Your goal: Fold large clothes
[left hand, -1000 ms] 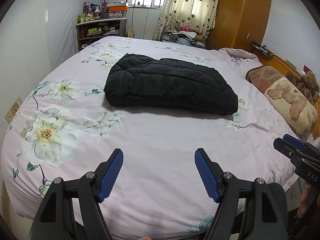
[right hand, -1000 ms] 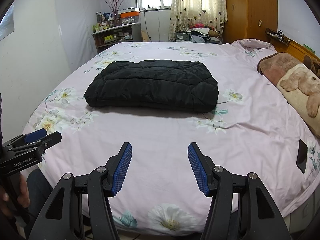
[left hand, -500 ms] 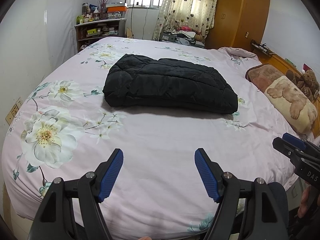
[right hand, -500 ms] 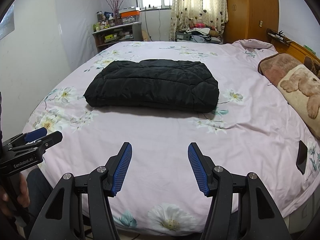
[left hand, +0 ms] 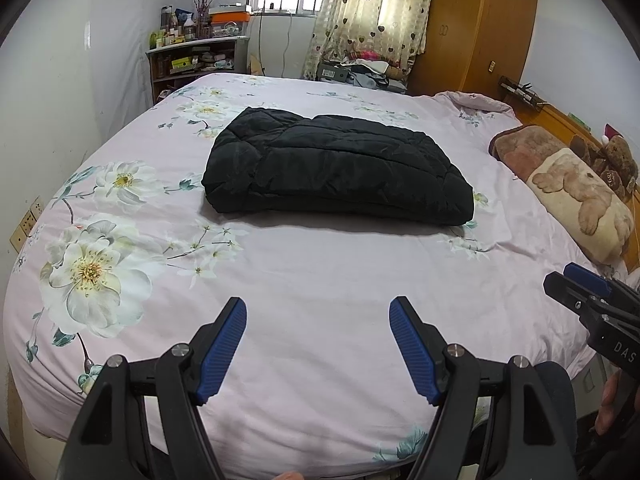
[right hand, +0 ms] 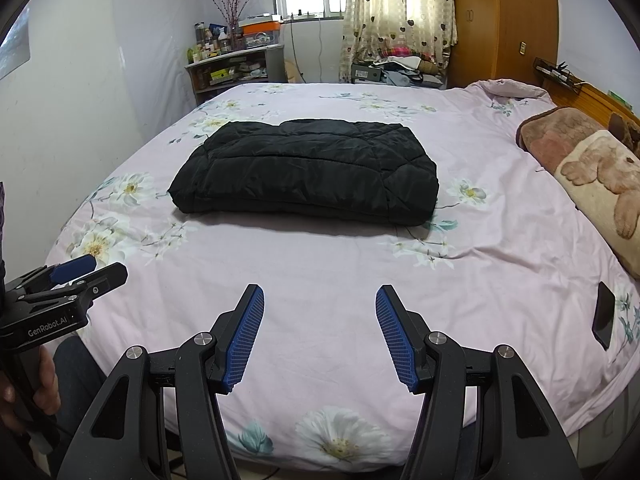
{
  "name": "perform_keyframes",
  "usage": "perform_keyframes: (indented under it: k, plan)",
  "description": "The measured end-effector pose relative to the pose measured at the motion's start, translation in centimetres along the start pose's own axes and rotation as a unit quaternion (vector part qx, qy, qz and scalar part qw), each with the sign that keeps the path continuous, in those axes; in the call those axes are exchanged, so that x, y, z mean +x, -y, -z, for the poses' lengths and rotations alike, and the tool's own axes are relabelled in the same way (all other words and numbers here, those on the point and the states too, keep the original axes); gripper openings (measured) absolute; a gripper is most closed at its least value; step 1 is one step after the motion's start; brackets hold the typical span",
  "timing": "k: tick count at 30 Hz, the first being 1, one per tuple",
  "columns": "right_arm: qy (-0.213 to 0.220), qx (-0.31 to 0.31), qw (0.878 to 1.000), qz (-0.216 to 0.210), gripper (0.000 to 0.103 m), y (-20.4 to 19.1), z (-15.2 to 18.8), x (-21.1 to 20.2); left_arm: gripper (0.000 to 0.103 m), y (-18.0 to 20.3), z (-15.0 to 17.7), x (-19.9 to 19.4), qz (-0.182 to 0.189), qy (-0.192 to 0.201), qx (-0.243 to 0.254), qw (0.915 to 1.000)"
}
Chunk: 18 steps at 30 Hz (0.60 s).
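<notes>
Black quilted puffer jacket [left hand: 336, 172], folded into a thick slab, mid-bed on the floral sheet [left hand: 304, 288]. Looks light, soft, springy, slick-shelled; best pinched at a stitched edge or corner. Left gripper [left hand: 316, 344] and right gripper [right hand: 318, 334] hover near the bed's edge, jaws spread, empty. Bear-print pillow [right hand: 600, 184] lies off to the right.

The black jacket [left hand: 336, 168] is showing quilted, faintly shiny cloth; the bed [left hand: 320, 280] sheet is lying as matt cotton; the right gripper [right hand: 319, 320] is wearing ribbed blue pads [right hand: 244, 336] on matt black plastic.
</notes>
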State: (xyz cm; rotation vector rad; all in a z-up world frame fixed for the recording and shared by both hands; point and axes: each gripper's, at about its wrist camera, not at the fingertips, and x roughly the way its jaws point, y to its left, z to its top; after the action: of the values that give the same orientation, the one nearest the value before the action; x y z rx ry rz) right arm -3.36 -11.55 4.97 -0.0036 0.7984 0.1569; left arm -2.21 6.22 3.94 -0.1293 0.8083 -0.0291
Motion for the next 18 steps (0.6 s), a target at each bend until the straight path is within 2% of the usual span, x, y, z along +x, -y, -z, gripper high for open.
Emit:
perform_keyframes:
  k: [11, 18]
  plan:
    - [0.0, 0.0, 1.0, 0.0, 0.059, -0.05, 0.04, -0.01, 0.076, -0.04, 0.05, 0.54, 0.006, -0.009, -0.003, 0.9999]
    - [0.0, 0.001, 1.0, -0.001, 0.059, -0.15, 0.01, 0.0, 0.076, -0.08, 0.04, 0.52, -0.003, -0.001, -0.005, 1.0]
